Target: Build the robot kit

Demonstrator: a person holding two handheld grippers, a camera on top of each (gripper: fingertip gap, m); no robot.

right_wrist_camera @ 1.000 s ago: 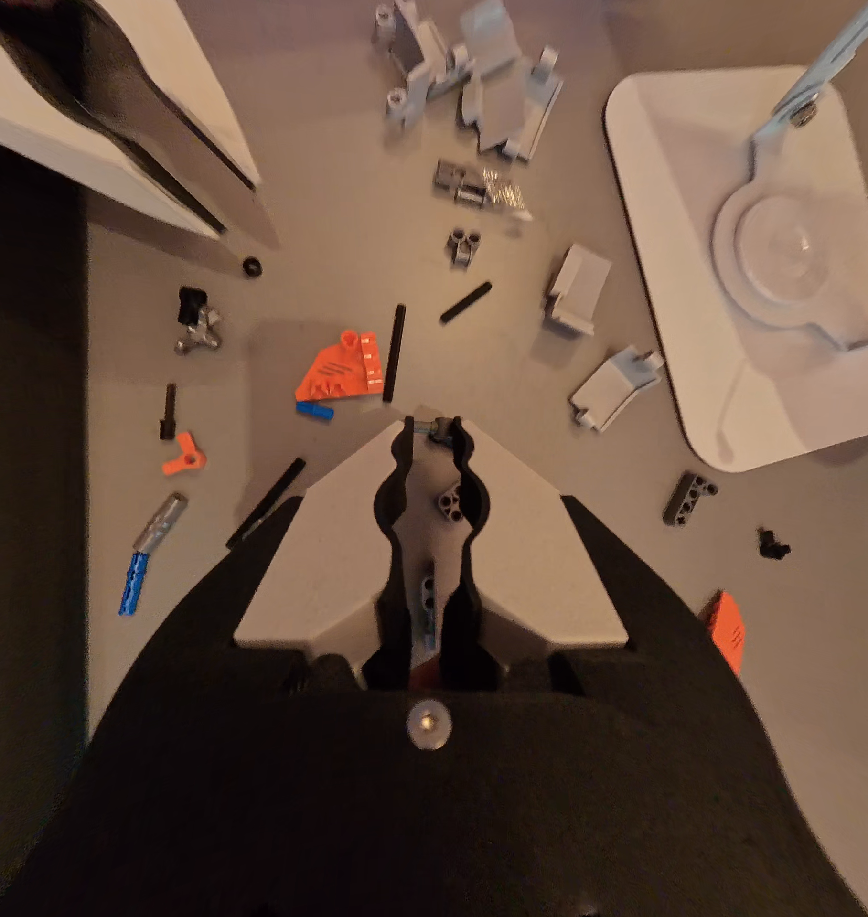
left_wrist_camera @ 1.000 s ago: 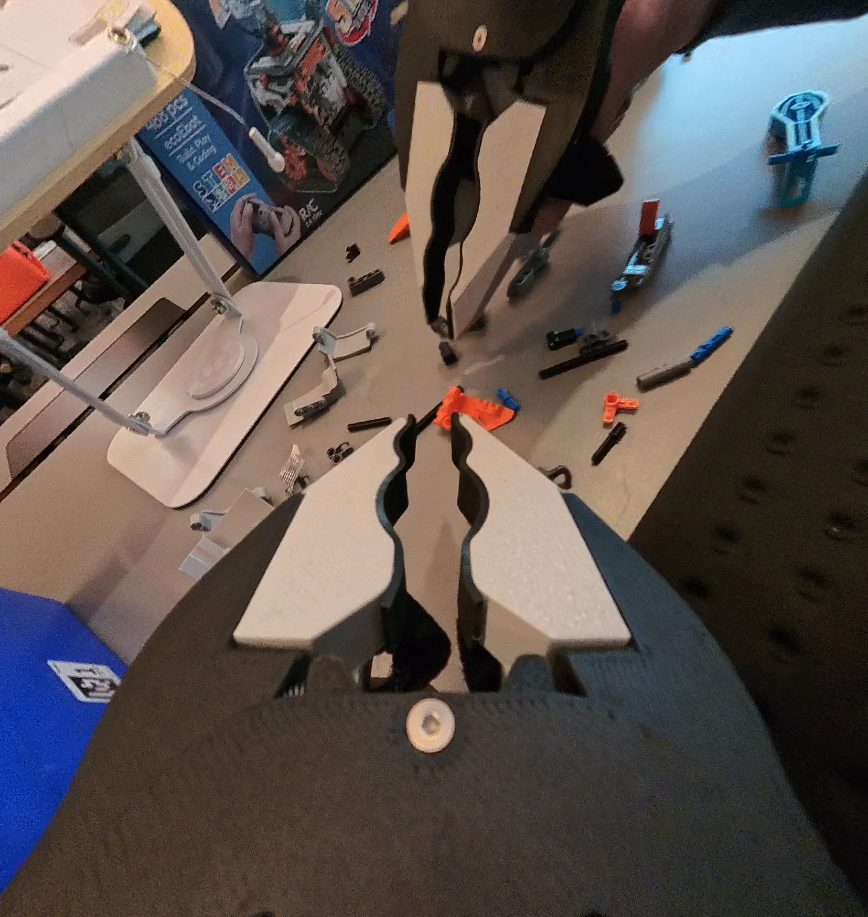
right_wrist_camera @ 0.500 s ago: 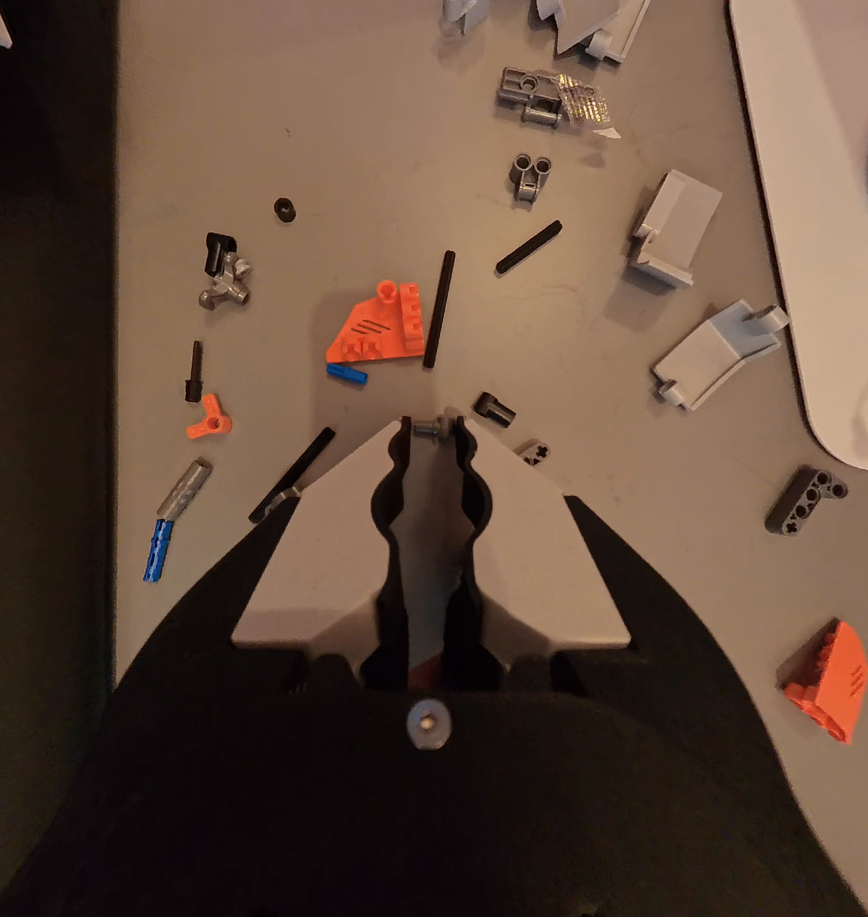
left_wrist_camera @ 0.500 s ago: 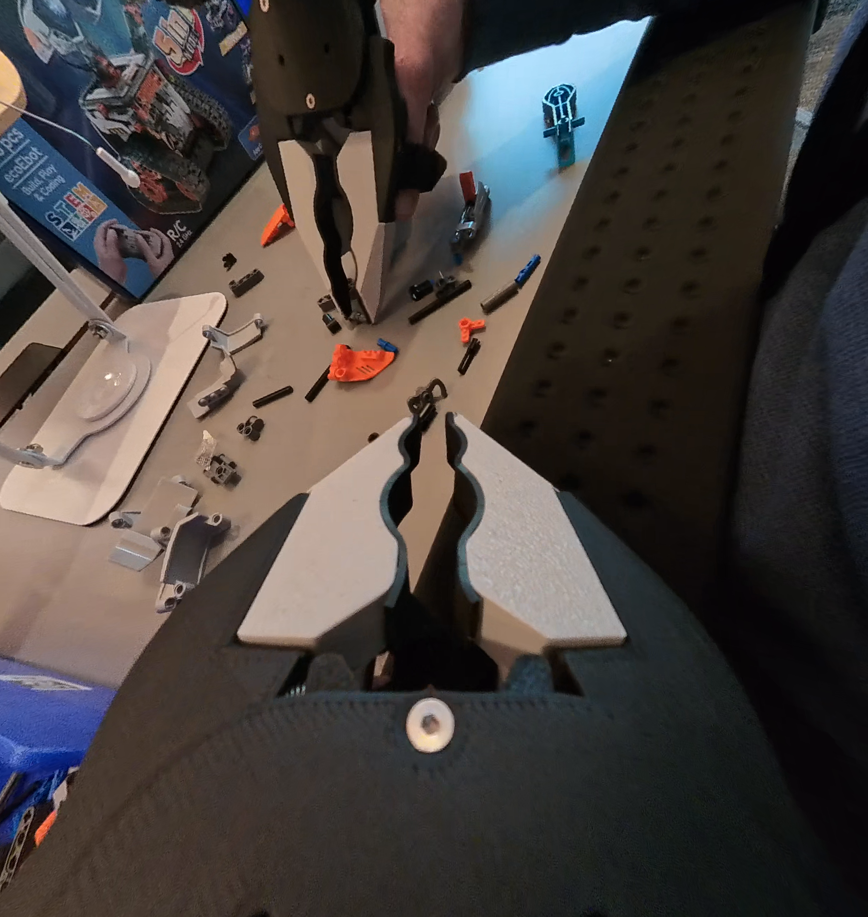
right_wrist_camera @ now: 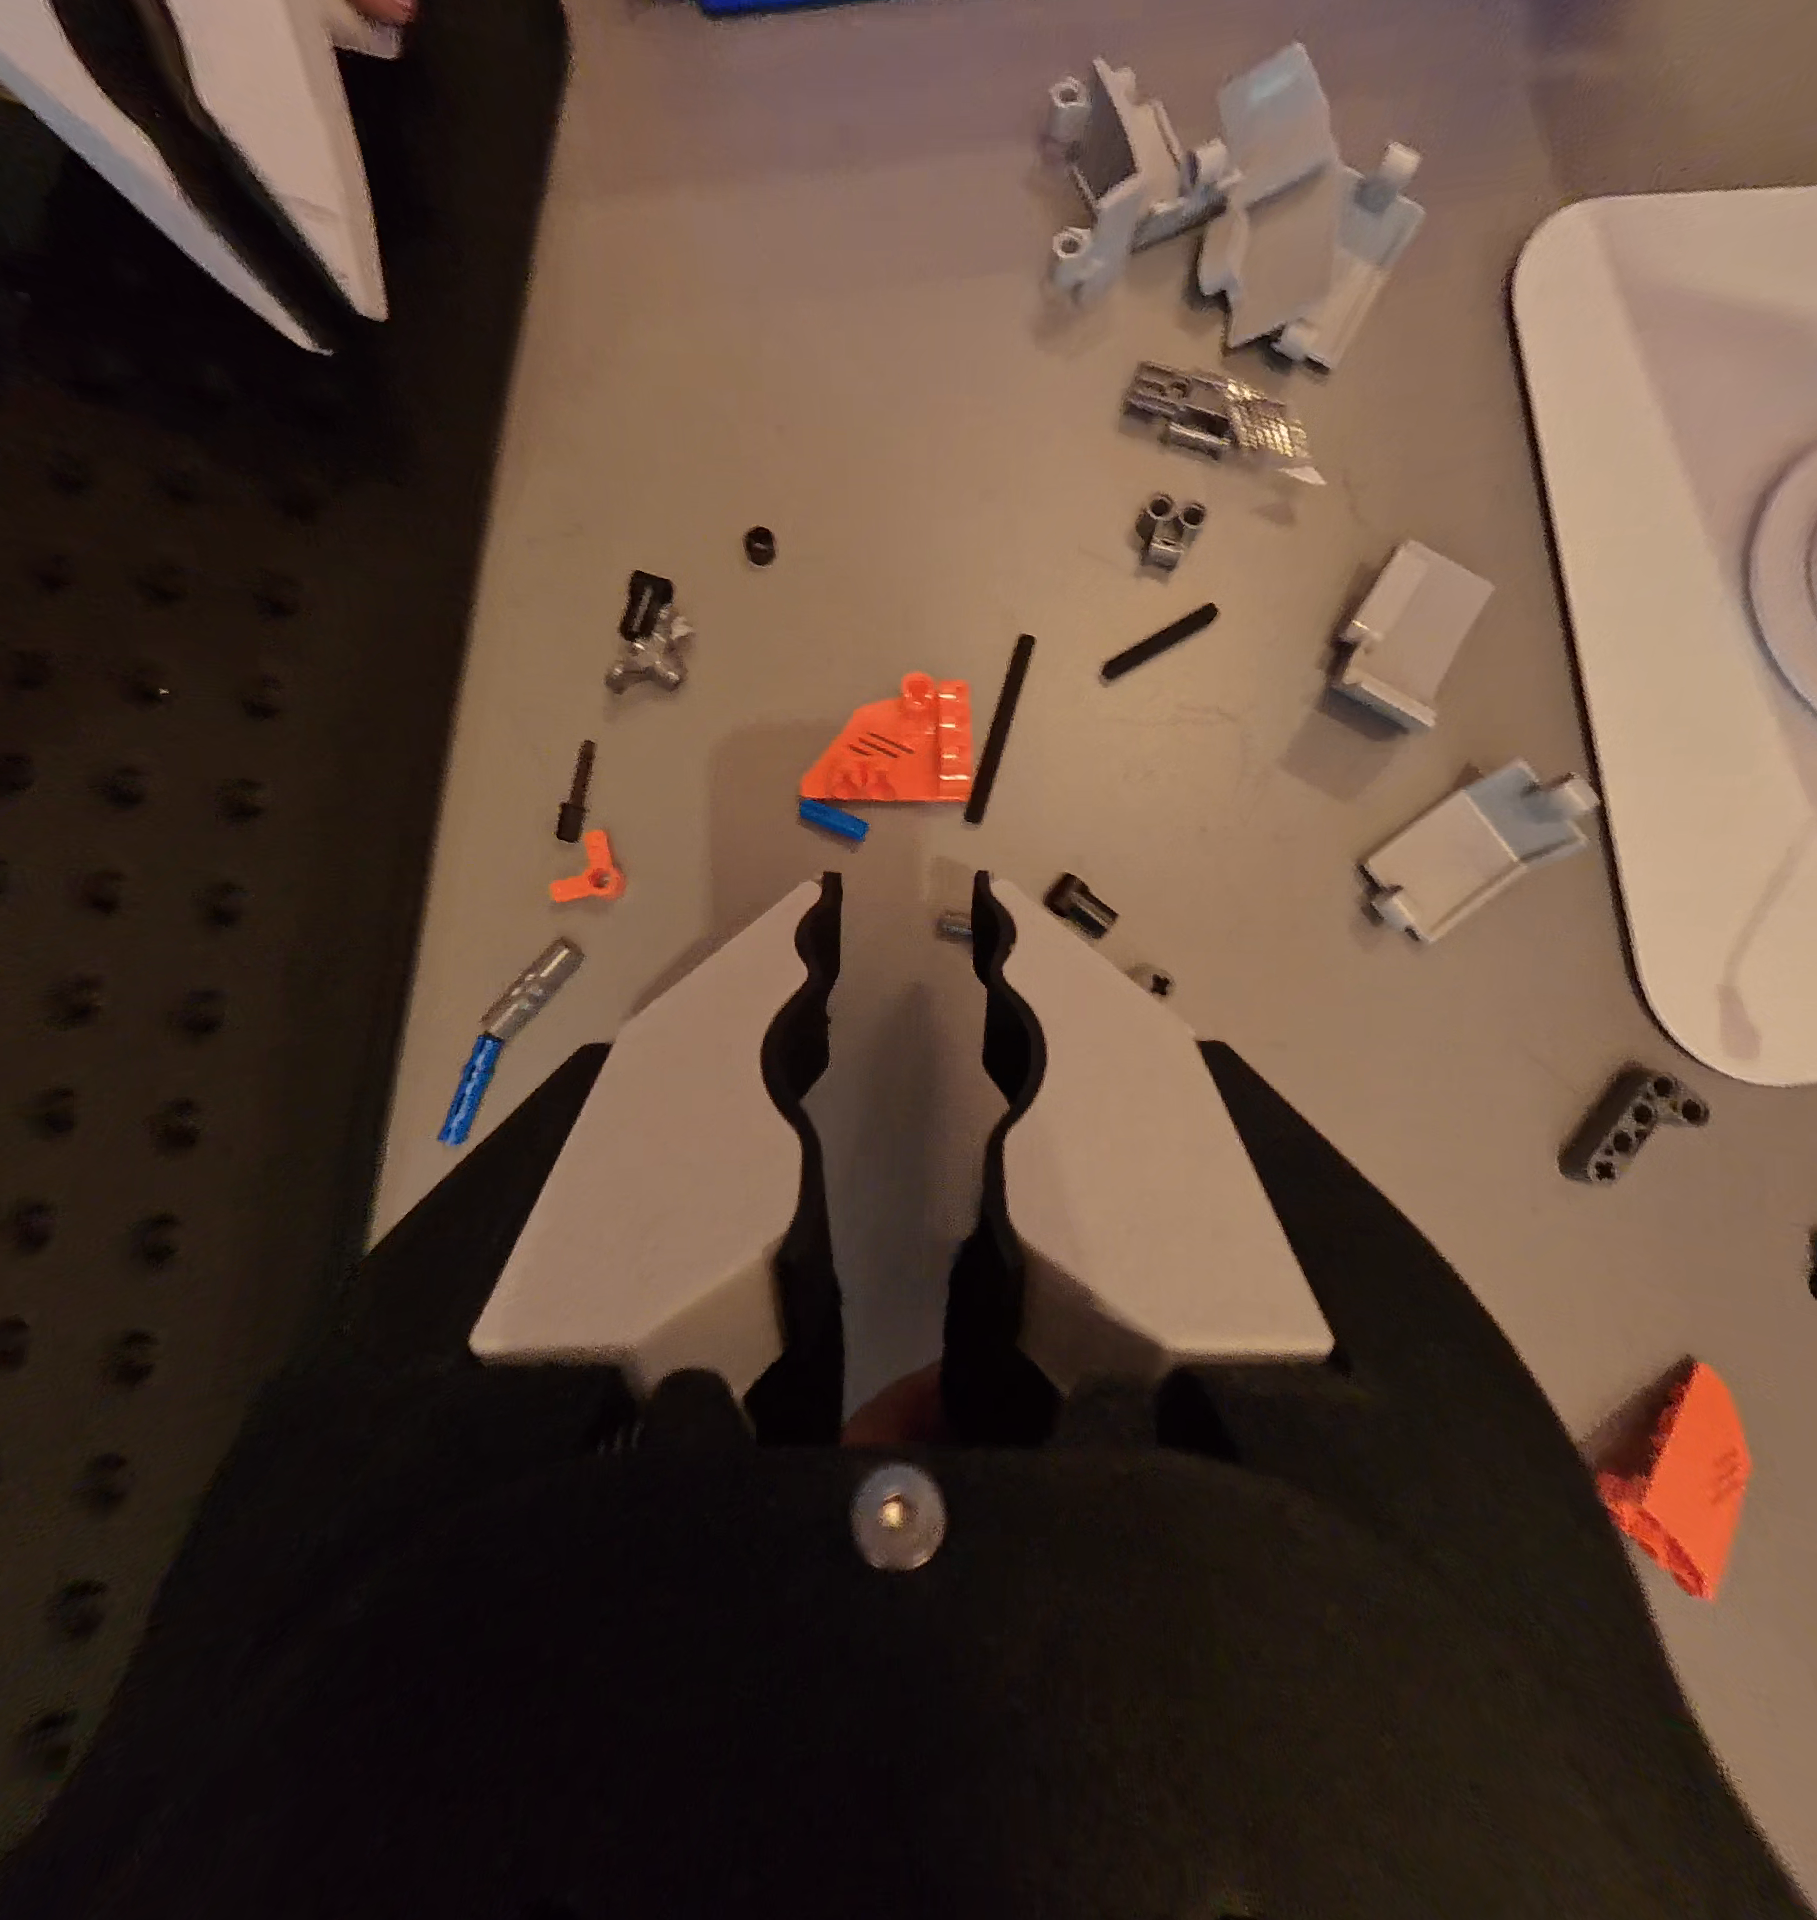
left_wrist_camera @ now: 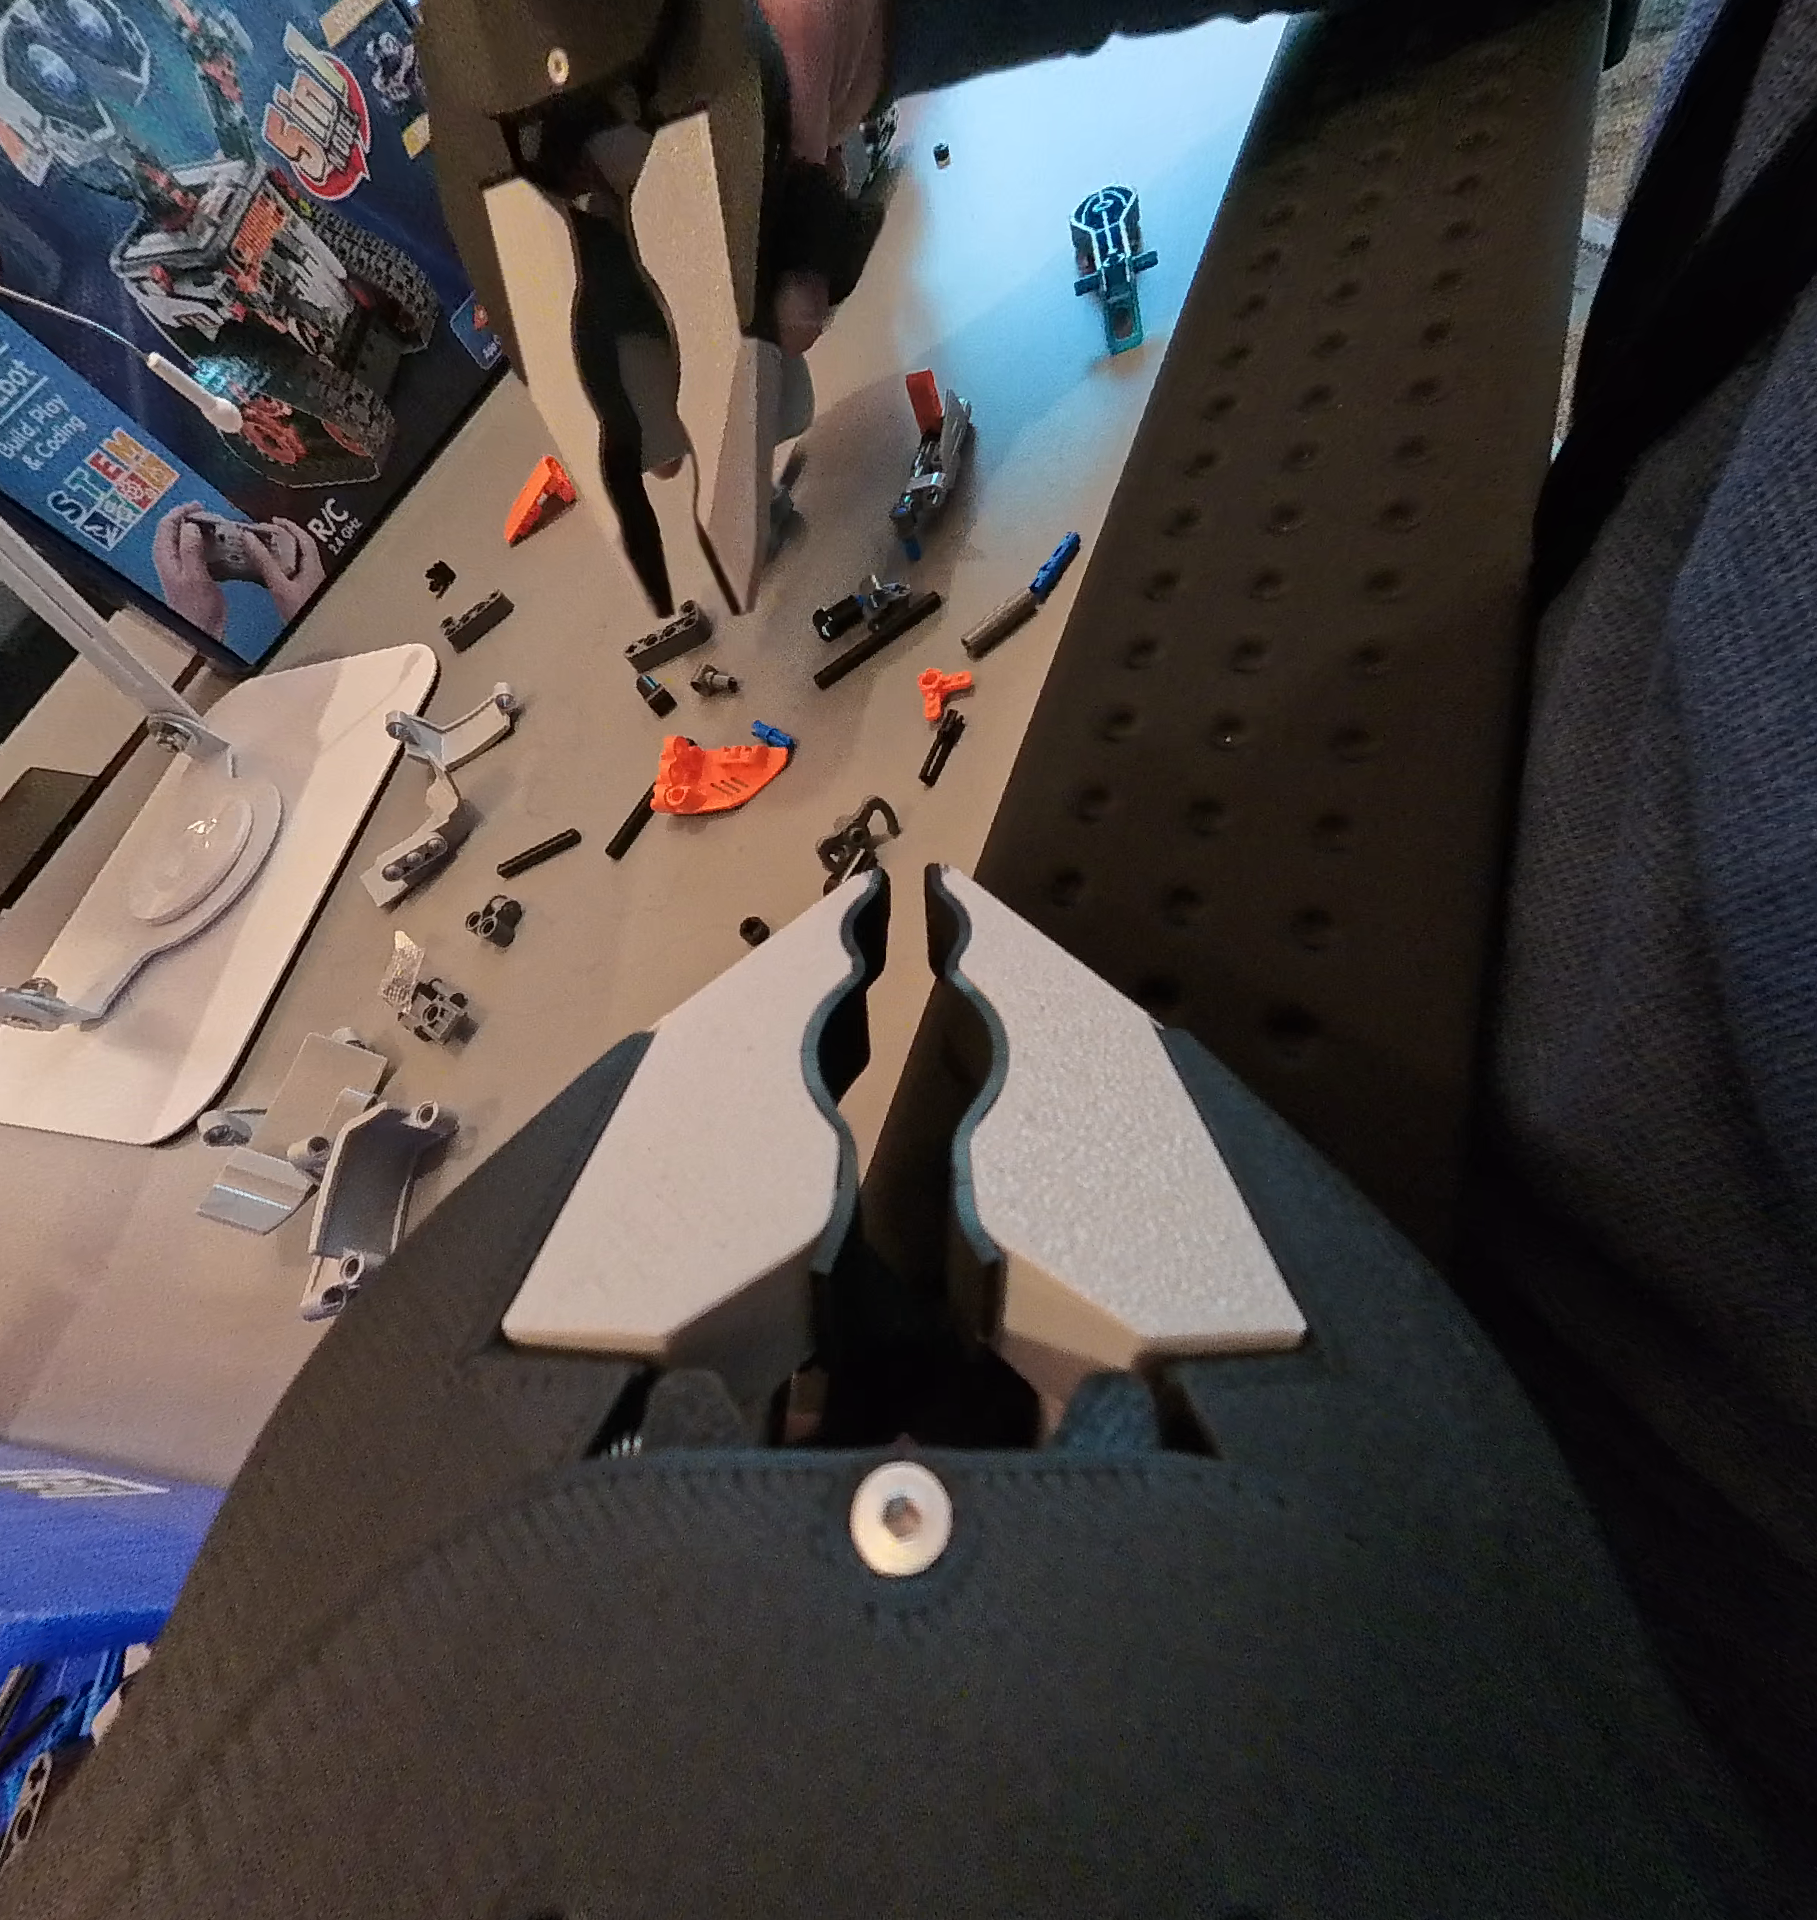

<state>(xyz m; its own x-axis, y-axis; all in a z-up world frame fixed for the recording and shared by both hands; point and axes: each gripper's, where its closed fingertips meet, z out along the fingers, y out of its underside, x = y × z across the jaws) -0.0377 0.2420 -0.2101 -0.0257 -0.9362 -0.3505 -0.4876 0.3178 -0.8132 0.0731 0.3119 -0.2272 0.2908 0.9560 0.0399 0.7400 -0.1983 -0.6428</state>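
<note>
We see the grey worktop (right_wrist_camera: 883, 312) strewn with small building-toy parts, with a dark perforated surface (left_wrist_camera: 1299, 520) along one edge. A white stand base (right_wrist_camera: 1714, 644) sits at the right in the right wrist view, and a printed blue box (left_wrist_camera: 156, 312) stands at the far left in the left wrist view. The left claw (left_wrist_camera: 906, 881) hangs over the worktop's edge, its jaws a narrow slit apart, holding nothing. The right claw (right_wrist_camera: 902, 883) points down at the worktop, jaws parted wider and empty. Just beyond its tips lies an orange panel (right_wrist_camera: 899, 743), with a black axle (right_wrist_camera: 997, 727) beside it and a blue pin (right_wrist_camera: 833, 819) at its near corner. A small grey peg (right_wrist_camera: 952, 925) lies right beside the right finger's inner edge.
</note>
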